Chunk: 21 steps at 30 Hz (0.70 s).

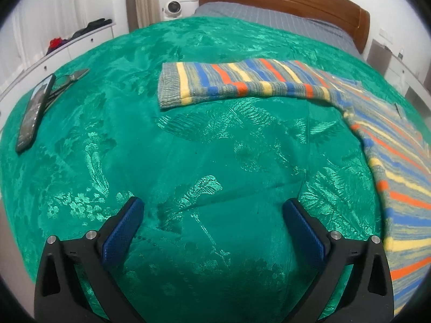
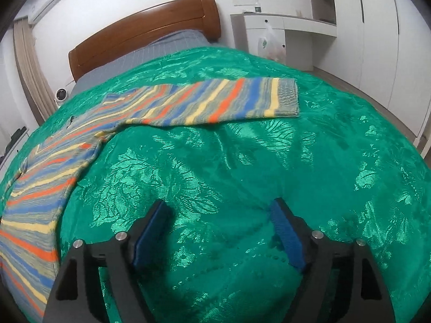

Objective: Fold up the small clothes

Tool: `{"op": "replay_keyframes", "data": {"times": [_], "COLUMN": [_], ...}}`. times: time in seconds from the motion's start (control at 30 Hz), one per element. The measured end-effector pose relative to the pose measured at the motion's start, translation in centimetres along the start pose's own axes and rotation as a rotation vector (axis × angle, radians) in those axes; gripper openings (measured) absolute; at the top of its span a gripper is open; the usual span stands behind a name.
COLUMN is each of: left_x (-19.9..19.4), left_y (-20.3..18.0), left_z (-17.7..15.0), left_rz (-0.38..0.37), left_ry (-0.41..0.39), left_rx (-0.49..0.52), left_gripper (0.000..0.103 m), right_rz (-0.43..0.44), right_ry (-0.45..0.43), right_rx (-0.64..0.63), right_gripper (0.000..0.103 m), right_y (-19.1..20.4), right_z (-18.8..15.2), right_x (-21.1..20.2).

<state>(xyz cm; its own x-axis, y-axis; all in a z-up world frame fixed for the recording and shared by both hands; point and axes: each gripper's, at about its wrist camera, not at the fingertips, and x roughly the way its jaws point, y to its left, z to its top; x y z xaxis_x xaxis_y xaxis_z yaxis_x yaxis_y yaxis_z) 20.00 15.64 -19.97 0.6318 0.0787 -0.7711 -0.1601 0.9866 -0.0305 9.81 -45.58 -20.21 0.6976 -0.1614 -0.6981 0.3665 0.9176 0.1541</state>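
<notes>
1. Striped sweater point(image 1: 269, 83) flat on the green bedspread point(image 1: 188, 161), both sleeves spread wide.
2. Left gripper point(image 1: 212, 215) fingers apart, empty; right gripper point(image 2: 219, 222) likewise, over bare cover.
3. Best start by the look of it: pinch each ribbed cuff point(image 2: 288, 97), fold inward.
4. Phone point(image 1: 35, 110) far left; wooden headboard point(image 2: 140, 29), white cabinets point(image 2: 377, 40) beyond.

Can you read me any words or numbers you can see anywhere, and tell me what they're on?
No words or numbers can be read here.
The phone screen on the green bedspread: too blurred to read.
The plastic bag has a green mark: too small to read.
The small panel on the wall: too small to read.
The striped sweater: only stripes, no writing.
</notes>
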Motion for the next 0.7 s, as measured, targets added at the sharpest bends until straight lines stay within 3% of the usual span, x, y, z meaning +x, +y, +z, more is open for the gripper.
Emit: {"op": "replay_keyframes", "data": {"times": [0.1,0.27,0.7], "left_x": [-0.12,-0.12,-0.04], "left_y": [0.16,-0.7,-0.47], "left_z": [-0.07,-0.31,-0.34], "left_rz": [-0.011,0.036,0.026], "left_ry": [-0.001,-0.005,-0.01], "left_rx": [-0.004,0.037,0.033], "left_gripper": [0.103,0.103,0.103], "right_rz": [-0.003,-0.005,-0.013], "right_ry": [-0.004,-0.006,-0.008], "right_rx": [-0.006,-0.018,-0.029], "right_gripper": [0.08,0.083,0.083], "right_y": [0.22,0.65,0.97], "right_z": [-0.19,-0.23,-0.34], "right_x": [0.07,0.4,0.6]}}
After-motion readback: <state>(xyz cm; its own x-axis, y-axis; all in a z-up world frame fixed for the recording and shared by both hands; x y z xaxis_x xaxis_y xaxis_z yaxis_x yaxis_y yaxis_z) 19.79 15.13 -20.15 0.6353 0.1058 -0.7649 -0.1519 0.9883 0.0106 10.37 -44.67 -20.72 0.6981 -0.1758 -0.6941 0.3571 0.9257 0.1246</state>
